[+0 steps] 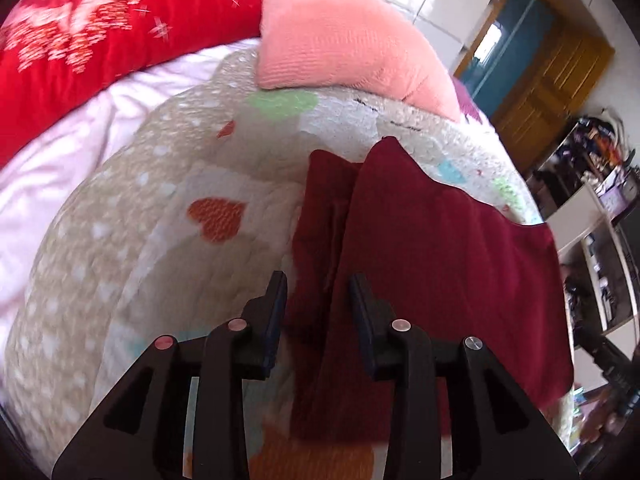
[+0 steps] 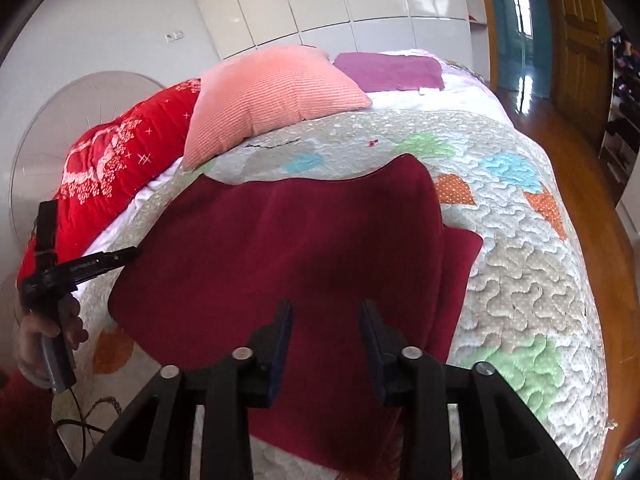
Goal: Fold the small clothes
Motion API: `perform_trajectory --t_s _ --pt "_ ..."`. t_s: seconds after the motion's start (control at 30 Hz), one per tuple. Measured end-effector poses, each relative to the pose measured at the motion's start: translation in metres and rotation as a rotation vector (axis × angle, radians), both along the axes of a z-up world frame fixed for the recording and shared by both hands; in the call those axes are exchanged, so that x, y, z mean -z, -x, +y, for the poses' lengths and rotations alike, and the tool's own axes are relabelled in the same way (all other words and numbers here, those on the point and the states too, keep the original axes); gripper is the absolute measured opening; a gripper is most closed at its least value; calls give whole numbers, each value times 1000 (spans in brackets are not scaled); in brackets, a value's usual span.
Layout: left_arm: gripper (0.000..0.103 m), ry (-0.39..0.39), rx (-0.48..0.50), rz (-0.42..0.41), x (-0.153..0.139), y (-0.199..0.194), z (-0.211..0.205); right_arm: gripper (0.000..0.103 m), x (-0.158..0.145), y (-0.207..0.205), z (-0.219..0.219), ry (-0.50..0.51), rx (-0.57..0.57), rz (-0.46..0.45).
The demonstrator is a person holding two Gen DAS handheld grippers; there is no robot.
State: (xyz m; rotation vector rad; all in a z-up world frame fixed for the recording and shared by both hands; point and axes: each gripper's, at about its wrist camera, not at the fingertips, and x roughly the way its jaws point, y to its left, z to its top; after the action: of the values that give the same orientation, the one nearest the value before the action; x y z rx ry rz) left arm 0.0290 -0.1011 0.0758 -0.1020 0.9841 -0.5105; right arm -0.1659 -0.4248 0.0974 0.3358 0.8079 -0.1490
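Observation:
A dark red garment (image 2: 288,248) lies spread on the quilted bedspread (image 2: 520,248), with a sleeve sticking out at its right side. In the left wrist view the garment (image 1: 440,248) lies partly folded, with a fold running along its left part. My left gripper (image 1: 318,280) is open and empty, just above the garment's near left edge. It also shows in the right wrist view (image 2: 120,254) at the garment's left edge, held by a hand. My right gripper (image 2: 326,308) is open and empty above the garment's near part.
A pink cushion (image 2: 272,96) and a red patterned duvet (image 2: 112,160) lie at the back of the bed. A purple cloth (image 2: 390,70) lies farther back. Wooden floor (image 2: 560,120), doors and cluttered shelves (image 1: 600,200) are to the right.

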Motion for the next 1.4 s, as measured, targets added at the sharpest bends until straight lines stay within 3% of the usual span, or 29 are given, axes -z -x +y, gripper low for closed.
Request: perform_trajectory --t_s 0.13,0.2,0.33,0.5,0.57,0.6,0.7,0.83,0.87,0.9,0.93,0.97,1.1,1.2,1.3,1.37,1.4 --pt "32 -19 11 -25 3 29 11 41 45 -11 5 -4 -7 165" --pt "32 -12 31 -24 7 39 11 41 36 -13 13 23 17 146" --pt "32 -20 26 -55 17 43 8 41 -9 -33 36 -43 -36 20" --pt "34 41 22 -15 25 34 13 41 -30 -110 82 -152 -174 -54" --pt "50 51 11 -10 27 33 16 41 -26 -149 106 -169 -202 -48" --pt "58 57 -5 -4 29 32 20 41 -21 -167 115 -172 -205 -37" --pt "59 114 -24 42 36 25 27 41 -1 -227 140 -151 -211 54" --pt "59 128 -26 50 36 24 28 40 24 -272 153 -162 -201 141" --pt "59 126 -26 49 36 24 27 35 28 -275 152 -151 -194 146" --pt "59 126 -25 50 36 24 27 18 30 -278 153 -123 -186 145" --pt "59 128 -25 51 36 24 27 7 30 -277 153 -73 -179 146" --pt "59 135 -26 56 36 24 28 7 28 -276 153 -47 -181 144" --pt "59 157 -34 78 37 22 32 7 15 -273 161 12 -214 105" --pt "59 157 -35 76 38 22 32 7 29 -285 169 28 -232 150" --pt "59 160 -33 81 38 21 33 14 34 -287 172 43 -250 168" --pt "60 159 -34 82 38 21 33 31 26 -281 171 11 -269 153" --pt "60 154 -34 79 38 21 32 33 20 -277 170 -12 -282 150"
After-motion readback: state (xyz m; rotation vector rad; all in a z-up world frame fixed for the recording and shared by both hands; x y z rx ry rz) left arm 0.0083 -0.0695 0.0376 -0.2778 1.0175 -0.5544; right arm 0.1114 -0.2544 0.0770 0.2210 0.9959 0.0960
